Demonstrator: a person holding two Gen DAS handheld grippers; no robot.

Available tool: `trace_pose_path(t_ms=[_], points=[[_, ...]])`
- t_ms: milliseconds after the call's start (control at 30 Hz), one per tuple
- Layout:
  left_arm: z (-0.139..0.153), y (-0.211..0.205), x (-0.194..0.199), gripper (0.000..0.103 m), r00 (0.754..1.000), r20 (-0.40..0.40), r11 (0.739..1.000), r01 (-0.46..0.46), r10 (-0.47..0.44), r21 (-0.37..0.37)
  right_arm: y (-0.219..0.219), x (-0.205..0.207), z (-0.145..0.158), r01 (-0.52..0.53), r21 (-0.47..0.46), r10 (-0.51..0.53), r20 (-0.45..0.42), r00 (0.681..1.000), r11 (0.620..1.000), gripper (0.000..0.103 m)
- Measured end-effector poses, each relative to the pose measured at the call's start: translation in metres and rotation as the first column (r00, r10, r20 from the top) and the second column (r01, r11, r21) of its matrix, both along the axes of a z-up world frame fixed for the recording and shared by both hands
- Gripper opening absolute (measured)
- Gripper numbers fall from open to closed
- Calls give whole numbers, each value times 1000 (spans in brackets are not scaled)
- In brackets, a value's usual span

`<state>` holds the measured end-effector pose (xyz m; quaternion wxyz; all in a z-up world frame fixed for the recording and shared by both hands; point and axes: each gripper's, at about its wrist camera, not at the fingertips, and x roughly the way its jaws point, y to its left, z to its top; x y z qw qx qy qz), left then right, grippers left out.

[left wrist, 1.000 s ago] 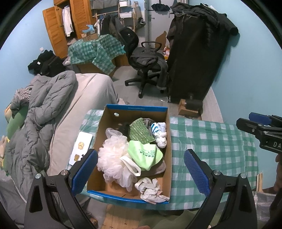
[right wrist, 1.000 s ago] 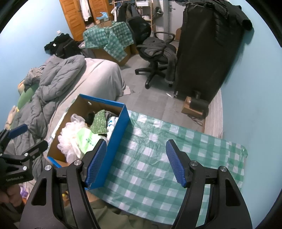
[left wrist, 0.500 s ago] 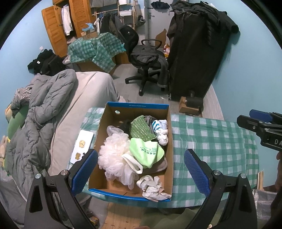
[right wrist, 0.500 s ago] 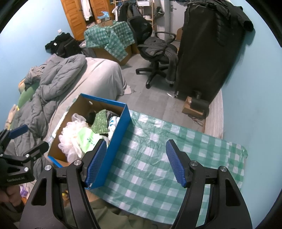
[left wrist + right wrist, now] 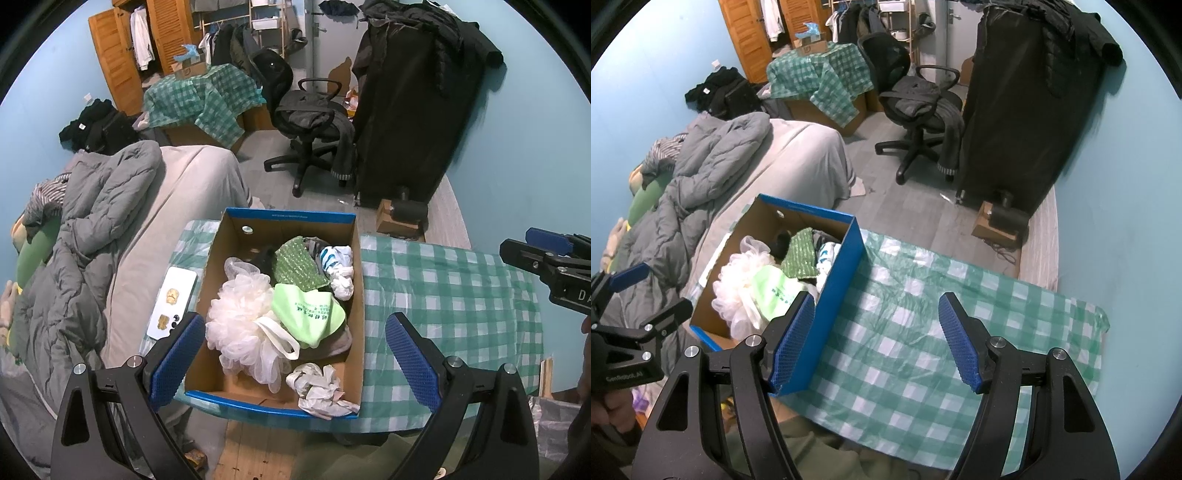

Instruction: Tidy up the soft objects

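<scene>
Both grippers empty, jaws wide. Left wrist view: left gripper (image 5: 295,358) hovers over cardboard box (image 5: 284,218) at frame centre — loofah (image 5: 240,321), green bag (image 5: 308,310), crumpled paper (image 5: 321,387) inside; framing barely shifted since a second ago. Right wrist view: right gripper (image 5: 877,341) over checked cloth (image 5: 960,314), box at left — soft things all boxed, early or late stage unclear.

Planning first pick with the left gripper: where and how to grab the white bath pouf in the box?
Grip the bath pouf across its puffy mesh body, coming straight down from above: the cardboard box walls block side approaches. It lies at the box's left side, top exposed. Its white loop drapes onto the light green bag, a thinner, riskier target. The left gripper hangs open above the box.
</scene>
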<state>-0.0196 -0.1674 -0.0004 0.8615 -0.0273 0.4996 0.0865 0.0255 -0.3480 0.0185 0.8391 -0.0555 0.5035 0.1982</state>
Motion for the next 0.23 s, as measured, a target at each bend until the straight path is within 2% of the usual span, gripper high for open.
trace_pose_path(t_ms=[233], points=[[0,-1,-2,99,1000,6,1000,-4,4,3,-4,-4,-1,-5,10,5,0,1000,1000,69]])
